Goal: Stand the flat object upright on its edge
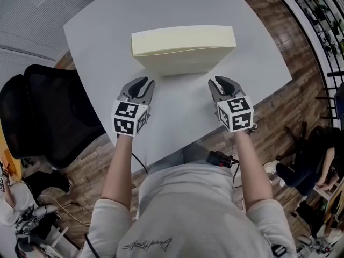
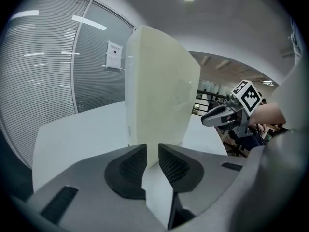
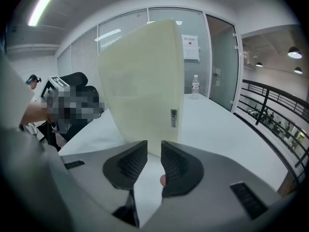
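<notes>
A flat cream box (image 1: 183, 47) stands upright on its long edge in the middle of the white table (image 1: 102, 31). My left gripper (image 1: 140, 84) hovers just short of the box's near left corner and does not touch it. My right gripper (image 1: 222, 83) mirrors it at the near right corner, also apart from the box. In the left gripper view the box (image 2: 159, 91) rises beyond the left gripper (image 2: 152, 151), whose jaws stand a narrow gap apart with nothing between them. The right gripper (image 3: 154, 149) shows the same narrow empty gap, with the box (image 3: 145, 81) beyond.
A black office chair (image 1: 48, 112) stands left of the table. The table's near edge (image 1: 177, 149) lies just behind my grippers. A water bottle (image 3: 195, 86) stands at the far end. A railing (image 1: 322, 15) and a seated person (image 1: 322, 155) are on the right.
</notes>
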Demonstrator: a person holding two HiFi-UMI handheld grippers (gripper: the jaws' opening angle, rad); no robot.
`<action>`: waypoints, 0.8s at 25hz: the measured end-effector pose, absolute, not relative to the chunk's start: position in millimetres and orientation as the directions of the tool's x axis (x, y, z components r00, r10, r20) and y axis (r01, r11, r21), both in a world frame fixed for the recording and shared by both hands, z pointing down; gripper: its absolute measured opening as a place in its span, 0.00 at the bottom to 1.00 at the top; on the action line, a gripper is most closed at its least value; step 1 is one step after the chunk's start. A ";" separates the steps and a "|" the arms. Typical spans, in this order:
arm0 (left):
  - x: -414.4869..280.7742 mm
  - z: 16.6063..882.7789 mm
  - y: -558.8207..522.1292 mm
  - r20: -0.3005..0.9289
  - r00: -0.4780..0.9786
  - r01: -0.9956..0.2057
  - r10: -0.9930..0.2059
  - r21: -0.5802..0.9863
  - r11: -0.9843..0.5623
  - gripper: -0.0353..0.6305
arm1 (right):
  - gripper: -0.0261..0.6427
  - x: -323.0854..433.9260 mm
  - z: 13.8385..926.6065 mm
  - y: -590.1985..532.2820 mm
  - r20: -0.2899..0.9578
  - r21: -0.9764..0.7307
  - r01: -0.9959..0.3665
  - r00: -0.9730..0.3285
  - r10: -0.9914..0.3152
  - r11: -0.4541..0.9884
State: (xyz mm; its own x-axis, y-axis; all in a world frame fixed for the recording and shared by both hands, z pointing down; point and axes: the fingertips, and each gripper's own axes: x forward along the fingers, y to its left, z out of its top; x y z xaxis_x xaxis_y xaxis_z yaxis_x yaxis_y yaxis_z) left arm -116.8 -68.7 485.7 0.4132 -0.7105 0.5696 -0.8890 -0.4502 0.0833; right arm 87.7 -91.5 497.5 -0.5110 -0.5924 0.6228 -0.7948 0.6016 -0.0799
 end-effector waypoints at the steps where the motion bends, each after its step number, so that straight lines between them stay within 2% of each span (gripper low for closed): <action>1: -116.2 483.4 -66.5 0.565 0.411 -0.891 -0.715 0.086 -0.445 0.16 | 0.18 87.1 494.6 -89.8 0.621 -0.081 -0.795 -0.512 -0.593 0.602; 3: -115.5 480.7 -62.2 0.559 0.410 -0.896 -0.721 0.100 -0.432 0.09 | 0.12 86.4 489.2 -86.6 0.620 -0.084 -0.797 -0.513 -0.595 0.599; 6: -110.6 475.8 -54.1 0.553 0.427 -0.892 -0.715 0.128 -0.433 0.07 | 0.09 85.6 482.0 -80.5 0.613 -0.095 -0.793 -0.523 -0.593 0.601; 20: -83.2 438.9 -18.2 0.498 0.450 -0.889 -0.741 0.171 -0.425 0.07 | 0.08 65.7 459.4 -47.1 0.612 -0.110 -0.706 -0.603 -0.512 0.699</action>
